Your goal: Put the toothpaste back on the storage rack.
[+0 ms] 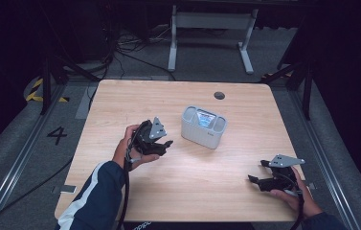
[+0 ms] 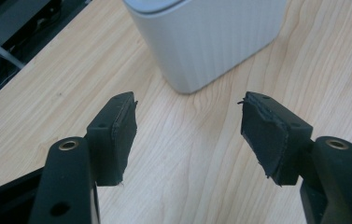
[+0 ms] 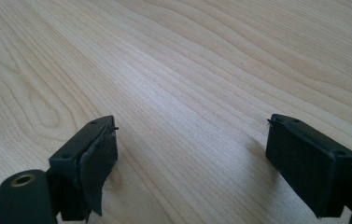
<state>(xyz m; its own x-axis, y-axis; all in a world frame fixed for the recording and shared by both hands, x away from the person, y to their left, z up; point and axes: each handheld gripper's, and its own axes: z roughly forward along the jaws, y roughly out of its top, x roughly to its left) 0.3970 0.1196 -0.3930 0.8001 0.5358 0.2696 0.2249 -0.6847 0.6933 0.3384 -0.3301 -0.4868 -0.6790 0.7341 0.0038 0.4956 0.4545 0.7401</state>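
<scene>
While parted and empty, left tongs sat nearer the white ribbed plastic caddy, at two o'clock; right tongs likewise agape, holding nothing.

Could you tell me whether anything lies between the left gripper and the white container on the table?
Nothing visible does. The left gripper has open jaws aimed at the white container, with bare wooden table between them. The right gripper rests far off to the side.

A lab – bare wooden table, floor cables, dark curtained surrounds.
</scene>
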